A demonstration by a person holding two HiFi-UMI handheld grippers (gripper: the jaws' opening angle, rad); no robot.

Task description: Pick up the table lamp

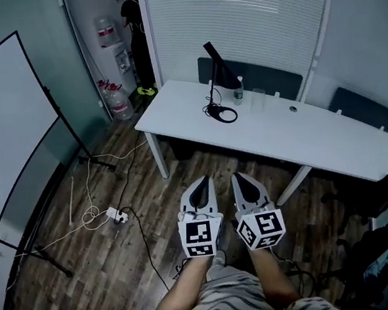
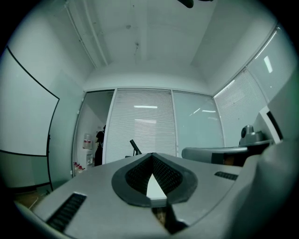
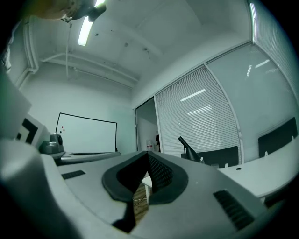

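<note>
the task is at its very beginning, in my judgement: the approach to the lamp is not yet made. the table lamp (image 1: pixel 214 79) is black, with a thin tilted arm and a ring-shaped base, and it stands on the far left part of the white table (image 1: pixel 285 133), well apart from both grippers. a small bottle (image 1: pixel 239 92) stands just beside it on the right. the left gripper (image 1: pixel 202 183) and the right gripper (image 1: pixel 239 178) are held side by side near the person's body, over the wooden floor (image 1: pixel 89 274), and they point toward the table. in each gripper view the two jaws meet at their tips and nothing is between them, so both grippers are closed and empty. the next move, i think, calls for walking to the table, opening one gripper, and closing it around the thin arm of the lamp, not around the ring base, which lies flat on the table. the lamp's cable may drag, so the lift should be slow. about writing: the cubes on the grippers carry only black and white square markers, no words. the water jugs (image 1: pixel 119 100) on the far left have labels, but these are too small to read. the whiteboard (image 1: pixel 1 121) on the left shows no text.
</note>
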